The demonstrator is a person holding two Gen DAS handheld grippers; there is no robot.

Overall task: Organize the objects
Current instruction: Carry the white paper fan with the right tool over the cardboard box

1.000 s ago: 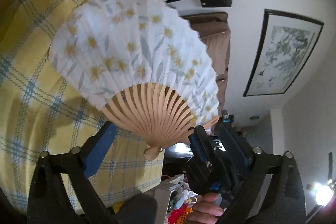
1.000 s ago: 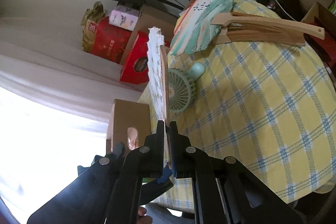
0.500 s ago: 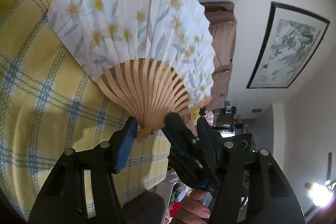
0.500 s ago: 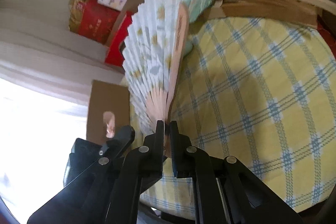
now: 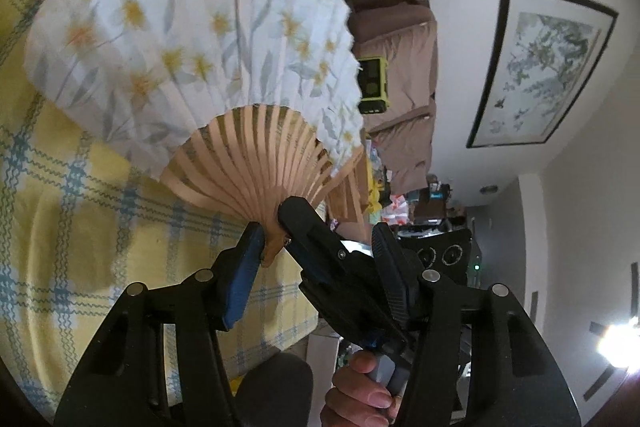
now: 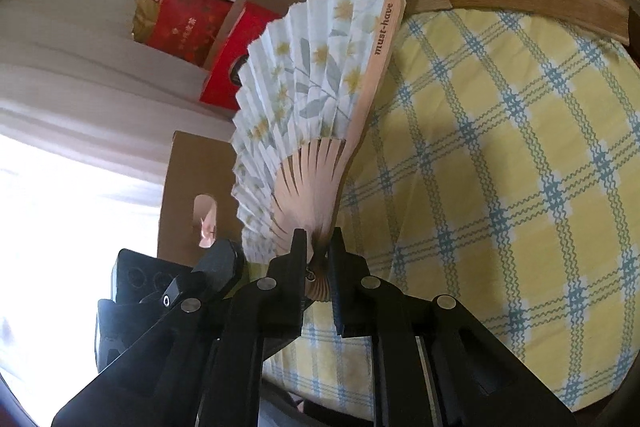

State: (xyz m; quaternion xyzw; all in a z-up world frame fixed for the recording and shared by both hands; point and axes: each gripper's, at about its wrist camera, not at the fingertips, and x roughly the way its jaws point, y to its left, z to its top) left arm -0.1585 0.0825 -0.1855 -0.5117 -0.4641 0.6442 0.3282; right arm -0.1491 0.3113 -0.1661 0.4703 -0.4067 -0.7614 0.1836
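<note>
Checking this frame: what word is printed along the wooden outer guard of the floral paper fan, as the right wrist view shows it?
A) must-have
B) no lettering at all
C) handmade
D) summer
A: in the right wrist view the floral paper fan stands spread open over the yellow checked tablecloth, and its wooden outer guard carries the dark lettering "must-have" running along its length.
</note>
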